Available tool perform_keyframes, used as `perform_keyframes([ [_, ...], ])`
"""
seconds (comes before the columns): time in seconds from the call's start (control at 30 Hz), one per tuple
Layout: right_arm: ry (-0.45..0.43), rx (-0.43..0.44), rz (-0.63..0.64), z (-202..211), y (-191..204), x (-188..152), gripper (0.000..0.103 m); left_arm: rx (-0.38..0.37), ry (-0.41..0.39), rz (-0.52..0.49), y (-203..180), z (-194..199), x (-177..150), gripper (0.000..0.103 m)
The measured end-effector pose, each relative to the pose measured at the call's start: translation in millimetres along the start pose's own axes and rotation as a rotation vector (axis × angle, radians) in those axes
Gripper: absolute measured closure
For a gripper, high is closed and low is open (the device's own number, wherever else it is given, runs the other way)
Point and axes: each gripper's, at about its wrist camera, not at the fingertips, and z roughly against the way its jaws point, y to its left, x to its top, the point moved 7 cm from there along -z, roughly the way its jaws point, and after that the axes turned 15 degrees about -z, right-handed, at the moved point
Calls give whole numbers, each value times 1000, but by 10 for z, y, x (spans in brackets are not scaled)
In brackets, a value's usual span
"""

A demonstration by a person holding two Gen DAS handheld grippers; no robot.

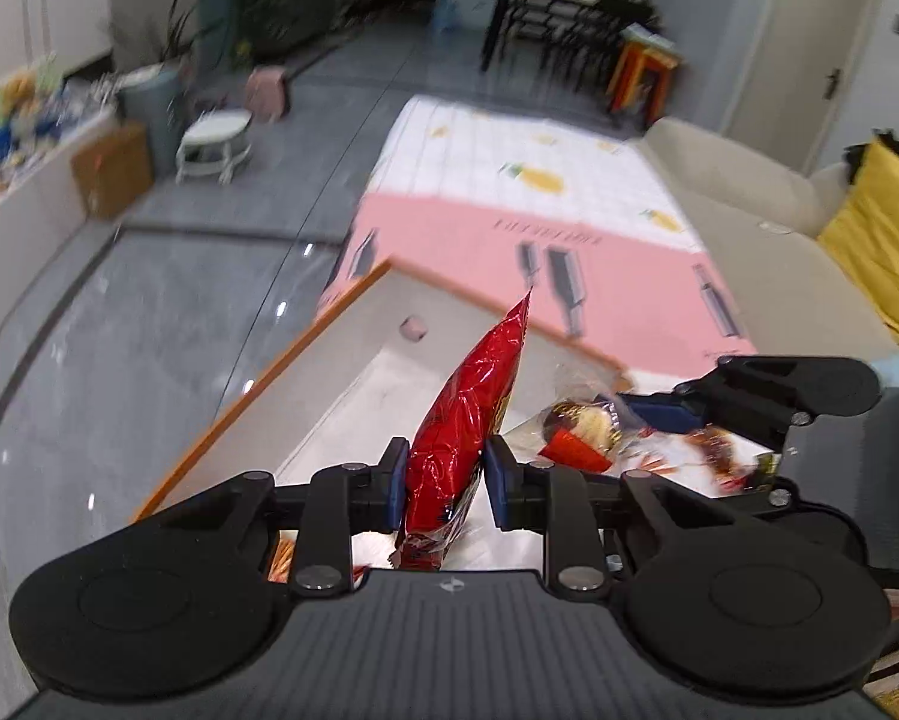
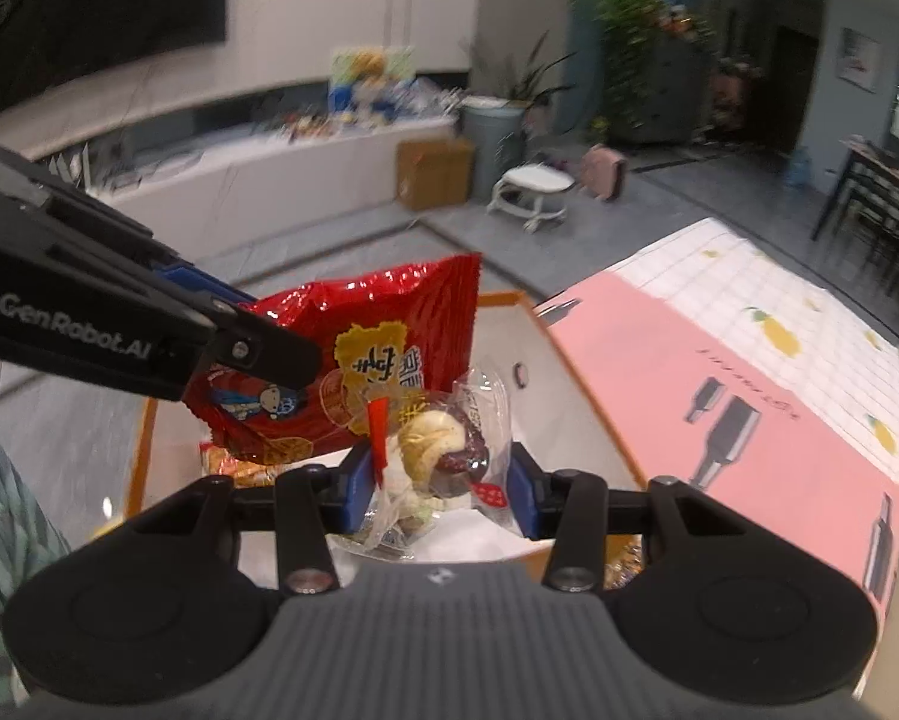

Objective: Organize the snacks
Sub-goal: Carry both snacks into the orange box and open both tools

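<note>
Overhead, crinkly red foil packet (image 1: 461,420)

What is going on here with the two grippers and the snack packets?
A person is sorting snacks with a handheld gripper in each hand. The left gripper is clamped on a red snack bag, and the right gripper is clamped on a clear packet of wrapped sweets. Both packets hang above a white box with an orange rim.

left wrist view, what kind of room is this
Most likely a home living room: a beige sofa with a yellow cushion, a pink and white play mat on the grey tiled floor, and dining chairs at the far end.
</note>
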Motion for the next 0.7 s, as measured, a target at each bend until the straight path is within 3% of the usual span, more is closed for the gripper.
perform_keyframes([
  [0.33, 217, -7, 111, -758, 50, -174, 60, -9, 177, 133, 378, -612, -359, 74],
  [0.7, 343, -21, 109, -1116, -11, -362, 58, -33, 229, 215, 500, -826, -485, 74],
])
